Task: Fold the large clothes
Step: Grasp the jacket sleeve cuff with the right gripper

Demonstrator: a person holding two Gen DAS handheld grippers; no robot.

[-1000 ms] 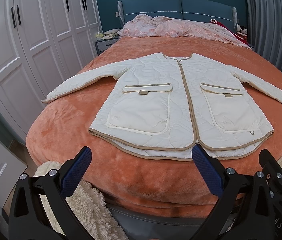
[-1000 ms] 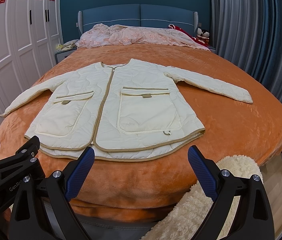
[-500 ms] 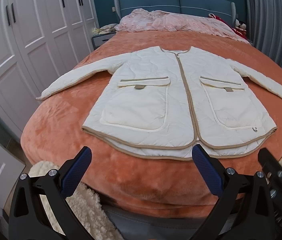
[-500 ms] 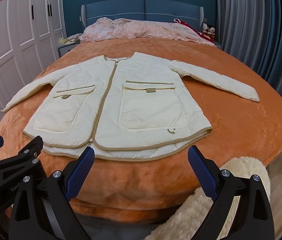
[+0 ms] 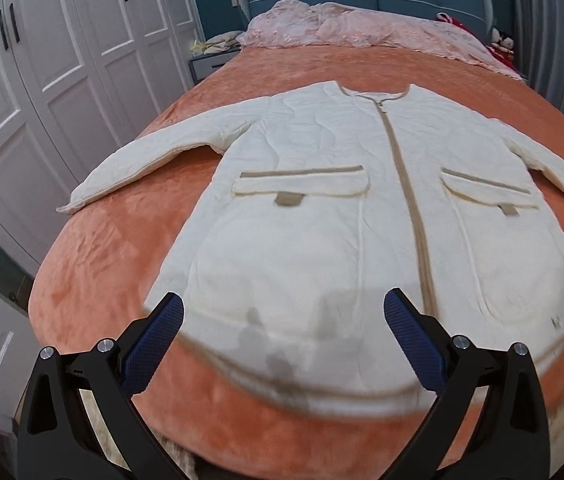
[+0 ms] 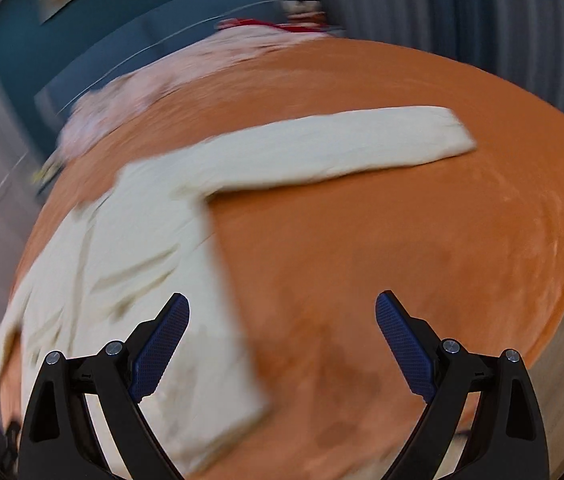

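Status: folding has not started. The cream quilted jacket [image 5: 322, 216] lies flat, front up and zipped, on the orange bedspread [image 5: 93, 264]. Both sleeves extend outward and no panel is turned over, as far as the 2 views show.

Left gripper [image 5: 284, 322]: jaws spread wide, holding nothing. The jacket hem lies just ahead of and between the fingertips, apparently below them; contact is not evident. The centre zipper [image 5: 406, 188] runs forward just inside the right-hand finger. The left sleeve [image 5: 153, 160] extends ahead and well outside the left-hand finger.

Right gripper [image 6: 282, 322]: jaws spread wide, holding nothing. This view is blurred by motion. The side edge of the jacket body lies behind the left-hand finger, and bare bedspread fills the space between the fingers. The right sleeve [image 6: 342, 144] crosses ahead of the jaws, with its cuff forward of the right-hand finger and well apart from it.

Remaining work, judged from this layout:
1. Bring each sleeve in across the body.
2. Fold the sides toward the zipper.
3. Fold the hem up toward the collar.

Other items: pink bedding [image 5: 362, 28] lies far ahead at the headboard, clear of the jacket.
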